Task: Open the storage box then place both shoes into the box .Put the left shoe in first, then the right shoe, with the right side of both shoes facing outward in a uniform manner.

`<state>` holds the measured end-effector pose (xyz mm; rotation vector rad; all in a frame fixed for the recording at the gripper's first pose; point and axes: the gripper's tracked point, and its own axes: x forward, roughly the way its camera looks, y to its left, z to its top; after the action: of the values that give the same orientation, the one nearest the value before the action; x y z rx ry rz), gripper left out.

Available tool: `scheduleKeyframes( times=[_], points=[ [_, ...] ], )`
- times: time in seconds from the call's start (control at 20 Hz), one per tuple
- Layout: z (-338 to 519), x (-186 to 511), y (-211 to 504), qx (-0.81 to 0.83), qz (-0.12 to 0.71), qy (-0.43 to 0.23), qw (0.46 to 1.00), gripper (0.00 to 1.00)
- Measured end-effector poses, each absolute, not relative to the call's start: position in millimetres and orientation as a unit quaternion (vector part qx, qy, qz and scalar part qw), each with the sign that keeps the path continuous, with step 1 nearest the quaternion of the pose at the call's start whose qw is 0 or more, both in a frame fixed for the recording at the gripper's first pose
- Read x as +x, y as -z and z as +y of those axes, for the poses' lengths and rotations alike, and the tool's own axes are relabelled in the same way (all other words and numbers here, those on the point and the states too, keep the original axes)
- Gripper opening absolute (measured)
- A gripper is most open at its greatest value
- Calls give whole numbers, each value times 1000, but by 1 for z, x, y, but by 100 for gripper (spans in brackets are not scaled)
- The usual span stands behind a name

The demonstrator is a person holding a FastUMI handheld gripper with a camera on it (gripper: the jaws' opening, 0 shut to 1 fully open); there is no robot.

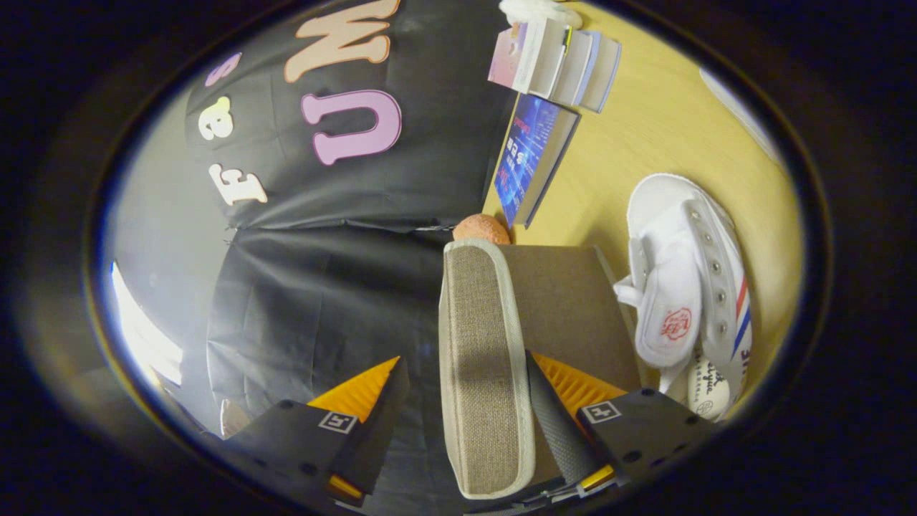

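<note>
The brown fabric storage box [573,301] with pale trim stands on the wooden table. Its lid [483,358] is raised on edge and runs between my fingers. My gripper [466,362] is open: one finger lies against the lid's inner side, while the other stands a small gap away from its outer face. A white canvas shoe [688,287] with red and blue side stripes lies on the table beside the box, on the far side from the lid, its opening turned toward me. I cannot tell whether a second shoe lies with it.
An orange ball [481,228] sits just beyond the box. Past it a blue book [534,158] leans, and a row of books [559,64] stands further back. Bare wooden table [659,129] spreads beyond the shoe.
</note>
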<state>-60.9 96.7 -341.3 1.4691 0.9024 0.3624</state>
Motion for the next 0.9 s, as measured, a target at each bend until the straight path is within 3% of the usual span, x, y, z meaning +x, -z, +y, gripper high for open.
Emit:
scheduleKeyframes(
  times=[0.15,0.5,0.6,0.7,0.8,0.9],
  points=[
    [101,-72,334,632,407,-175,635,97],
    [108,-77,303,621,413,-212,631,52],
    [97,-71,315,591,421,-181,664,39],
    [107,-69,312,596,424,-186,656,26],
    [109,-71,308,592,425,-198,655,26],
    [113,-70,332,556,450,-156,681,21]
  ],
)
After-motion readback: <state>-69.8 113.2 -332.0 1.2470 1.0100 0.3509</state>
